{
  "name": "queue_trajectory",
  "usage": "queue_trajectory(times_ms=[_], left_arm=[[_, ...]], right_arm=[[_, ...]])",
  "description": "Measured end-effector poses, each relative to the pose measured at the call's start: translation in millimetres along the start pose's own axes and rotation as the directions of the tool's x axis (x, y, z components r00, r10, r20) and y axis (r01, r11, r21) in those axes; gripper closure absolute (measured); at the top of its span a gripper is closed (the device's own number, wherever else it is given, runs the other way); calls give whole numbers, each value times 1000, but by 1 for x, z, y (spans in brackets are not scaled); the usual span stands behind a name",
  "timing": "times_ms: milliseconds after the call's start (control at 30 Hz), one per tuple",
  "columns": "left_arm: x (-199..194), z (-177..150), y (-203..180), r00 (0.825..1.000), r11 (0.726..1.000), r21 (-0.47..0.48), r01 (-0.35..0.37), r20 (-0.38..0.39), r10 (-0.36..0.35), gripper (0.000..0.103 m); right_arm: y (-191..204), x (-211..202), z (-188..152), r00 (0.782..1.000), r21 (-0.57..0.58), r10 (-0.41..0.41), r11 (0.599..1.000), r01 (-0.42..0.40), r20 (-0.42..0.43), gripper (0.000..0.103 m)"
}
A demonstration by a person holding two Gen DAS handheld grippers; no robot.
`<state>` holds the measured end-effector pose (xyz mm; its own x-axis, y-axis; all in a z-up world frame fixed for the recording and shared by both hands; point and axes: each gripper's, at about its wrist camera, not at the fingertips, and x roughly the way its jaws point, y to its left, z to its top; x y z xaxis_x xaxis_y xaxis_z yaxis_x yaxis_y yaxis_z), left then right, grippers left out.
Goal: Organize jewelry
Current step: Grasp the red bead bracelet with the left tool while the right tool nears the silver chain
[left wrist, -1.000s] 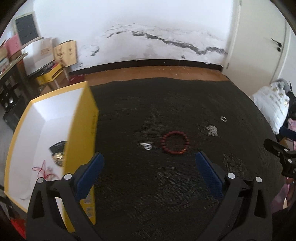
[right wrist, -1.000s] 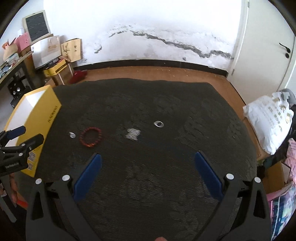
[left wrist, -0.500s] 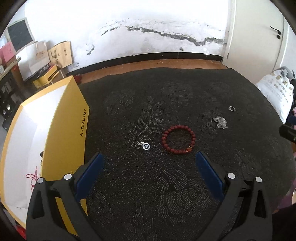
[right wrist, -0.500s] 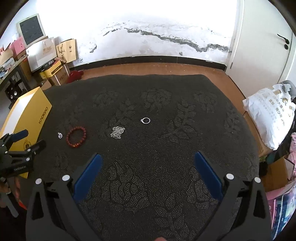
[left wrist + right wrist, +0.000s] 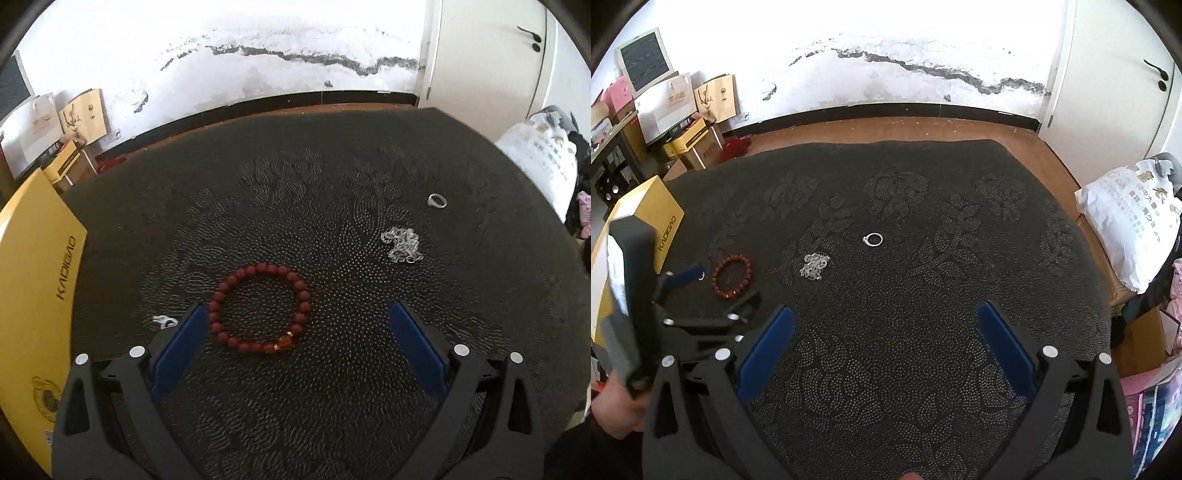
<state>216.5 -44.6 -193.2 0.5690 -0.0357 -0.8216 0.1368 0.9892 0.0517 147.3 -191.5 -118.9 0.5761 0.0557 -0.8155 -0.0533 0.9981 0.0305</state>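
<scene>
With its blue fingers spread wide and holding nothing, the left gripper [image 5: 295, 332] sits low over the red bead bracelet [image 5: 259, 308], whose left edge lies just beside one pad, likely lined up for a pickup. On the dark embossed mat [image 5: 332, 184] wait a small silver charm [image 5: 162, 320], a heaped silver chain [image 5: 402, 244] and a silver ring [image 5: 437, 200]. At the mat's left edge, the yellow box [image 5: 37, 295] probably serves as their destination. Further back, the right gripper [image 5: 884, 343] is equally wide and empty.
</scene>
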Motion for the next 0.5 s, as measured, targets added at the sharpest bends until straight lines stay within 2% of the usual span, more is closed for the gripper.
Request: queue_trajectory(times_ms=[167,300,500], left_arm=[[19,-2,5,998,999,-23,-32,-55,30,6],[22,2,11,997,998,-67,-13,-82,7,7],[14,2,5,997,999,-38,13,-79,-16,35]], right_arm=[[-3,1,0,1000,1,10,1000,-10,-8,6],[-5,3,-1,1000,2,8,1000,-8,-12,6],[-11,9,1,1000,18,0,1000,0,-22,6]])
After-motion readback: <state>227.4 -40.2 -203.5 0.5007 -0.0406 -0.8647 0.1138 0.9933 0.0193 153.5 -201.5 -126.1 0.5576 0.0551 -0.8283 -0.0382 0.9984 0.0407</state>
